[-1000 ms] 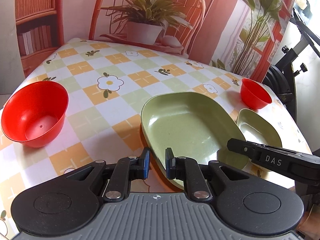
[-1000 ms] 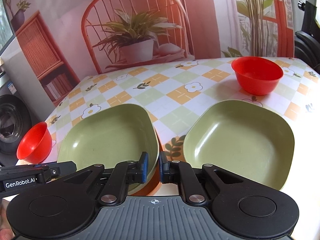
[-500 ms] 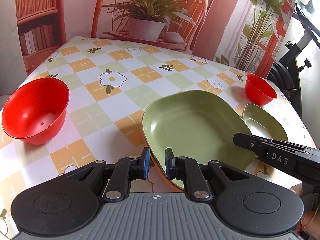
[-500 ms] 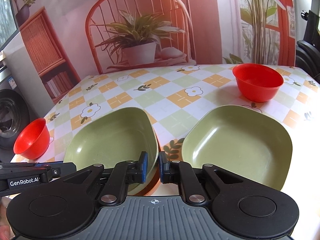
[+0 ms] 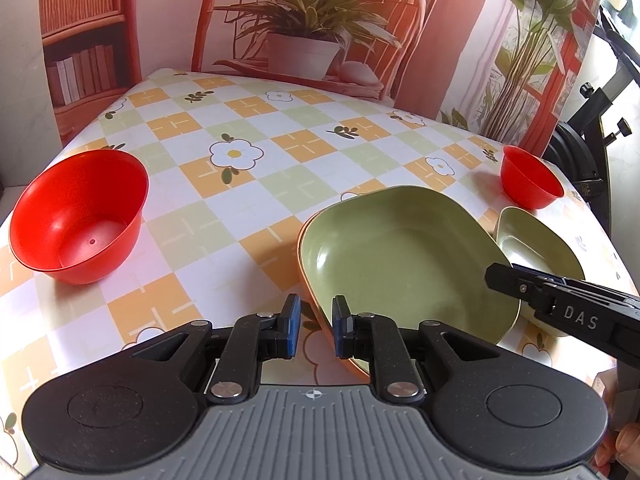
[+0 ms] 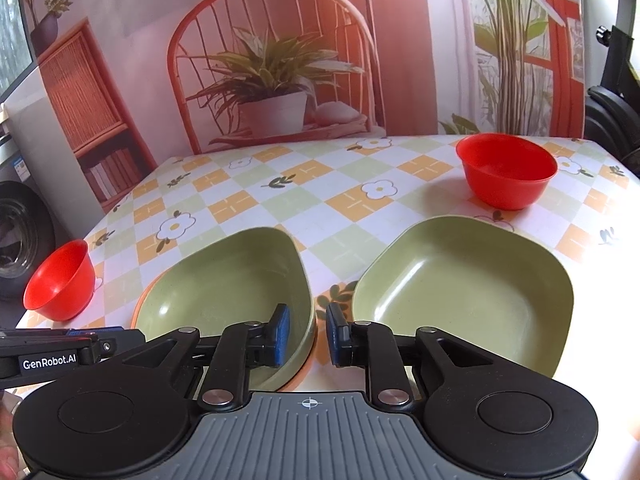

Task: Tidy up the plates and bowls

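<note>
Stacking step, plates first: my left gripper (image 5: 313,326) is spread a little, its fingers either side of the near rim of the stacked green plate (image 5: 400,256), which sits on an orange one; my right gripper (image 6: 303,336) is also spread, holding nothing, the other green plate (image 6: 464,292) just right of its fingers. Next I'd guess: close on a rim and lift. Plates are matte, rounded-square, shallow; the two red bowls (image 5: 78,214) (image 6: 506,168) are glossy plastic, well apart beyond my fingers.

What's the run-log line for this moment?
left gripper: open, straddling near rim of stacked green plate | right gripper: open, at same plate's rim | second green plate: alone | red bowls: apart
</note>
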Demonstrator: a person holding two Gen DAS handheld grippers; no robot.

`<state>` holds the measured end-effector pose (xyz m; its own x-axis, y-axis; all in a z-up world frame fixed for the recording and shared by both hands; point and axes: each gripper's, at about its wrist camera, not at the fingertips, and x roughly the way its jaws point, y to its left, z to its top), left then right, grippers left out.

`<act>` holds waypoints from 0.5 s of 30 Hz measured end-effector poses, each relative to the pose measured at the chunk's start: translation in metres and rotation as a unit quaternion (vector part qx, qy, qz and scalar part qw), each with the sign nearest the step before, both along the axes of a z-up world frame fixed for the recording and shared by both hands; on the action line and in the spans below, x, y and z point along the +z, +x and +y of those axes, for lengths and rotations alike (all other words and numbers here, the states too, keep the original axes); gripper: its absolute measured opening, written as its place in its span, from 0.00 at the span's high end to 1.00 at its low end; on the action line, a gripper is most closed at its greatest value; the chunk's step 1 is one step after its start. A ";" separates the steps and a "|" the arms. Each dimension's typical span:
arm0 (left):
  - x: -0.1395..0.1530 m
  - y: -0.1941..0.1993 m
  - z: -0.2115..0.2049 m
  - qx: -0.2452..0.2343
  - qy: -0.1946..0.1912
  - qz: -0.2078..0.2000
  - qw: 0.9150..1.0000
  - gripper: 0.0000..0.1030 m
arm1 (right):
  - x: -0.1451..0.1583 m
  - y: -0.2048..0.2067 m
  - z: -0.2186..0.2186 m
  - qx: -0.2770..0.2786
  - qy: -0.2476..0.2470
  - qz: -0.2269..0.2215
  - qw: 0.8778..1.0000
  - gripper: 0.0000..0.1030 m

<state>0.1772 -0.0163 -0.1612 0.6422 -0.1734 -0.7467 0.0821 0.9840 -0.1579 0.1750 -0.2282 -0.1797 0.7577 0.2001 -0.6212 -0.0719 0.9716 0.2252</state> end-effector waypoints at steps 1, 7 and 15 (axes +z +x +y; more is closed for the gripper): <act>0.000 0.000 0.000 0.000 0.000 0.000 1.000 0.83 | 0.001 -0.001 -0.002 -0.003 0.001 -0.004 1.000 0.81; 0.000 -0.001 0.001 0.001 -0.003 0.000 1.000 0.83 | 0.003 -0.003 -0.007 -0.008 0.007 -0.011 1.000 0.92; -0.001 0.000 0.002 0.003 -0.004 0.000 1.000 0.82 | -0.002 -0.003 -0.003 0.003 0.004 -0.006 1.000 0.95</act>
